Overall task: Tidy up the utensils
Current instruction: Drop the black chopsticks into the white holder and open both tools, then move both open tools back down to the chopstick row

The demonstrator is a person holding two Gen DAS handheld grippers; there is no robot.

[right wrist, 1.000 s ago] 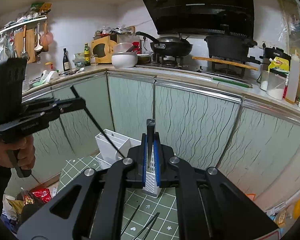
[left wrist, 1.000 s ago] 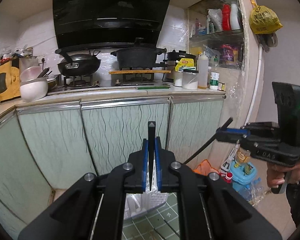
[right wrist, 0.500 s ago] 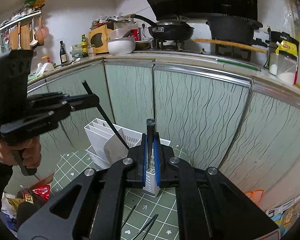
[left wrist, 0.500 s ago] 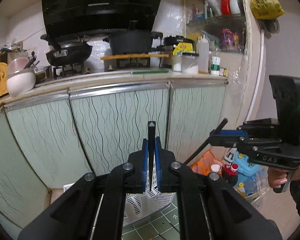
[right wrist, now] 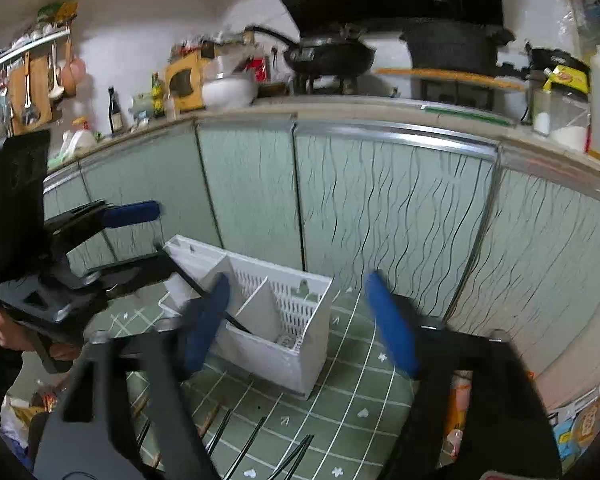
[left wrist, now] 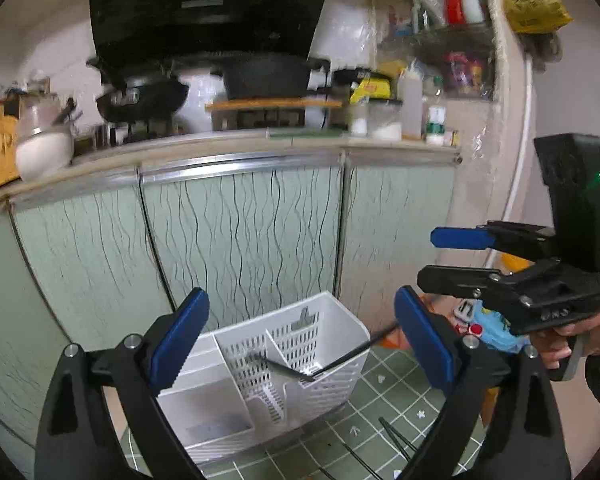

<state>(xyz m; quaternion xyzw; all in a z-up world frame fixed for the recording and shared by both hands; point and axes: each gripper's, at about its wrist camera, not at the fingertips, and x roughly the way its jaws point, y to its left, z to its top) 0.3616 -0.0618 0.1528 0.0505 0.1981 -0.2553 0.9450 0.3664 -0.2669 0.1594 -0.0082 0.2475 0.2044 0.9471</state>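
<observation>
My left gripper (left wrist: 302, 336) has just been opening and now stands wide, nothing between its blue pads. My right gripper (right wrist: 300, 322) has likewise just spread apart and is empty. A black chopstick (left wrist: 348, 354) leans into the white utensil caddy (left wrist: 336, 364), its lower end in the slotted compartment; a second thin rod (left wrist: 278, 368) slants into the same section, though blur keeps me from naming it. The caddy stands upright on the green checked mat (right wrist: 340, 408), just before the pale green cabinet doors (left wrist: 244, 240). More dark chopsticks (right wrist: 256, 440) lie loose on the mat nearer me.
</observation>
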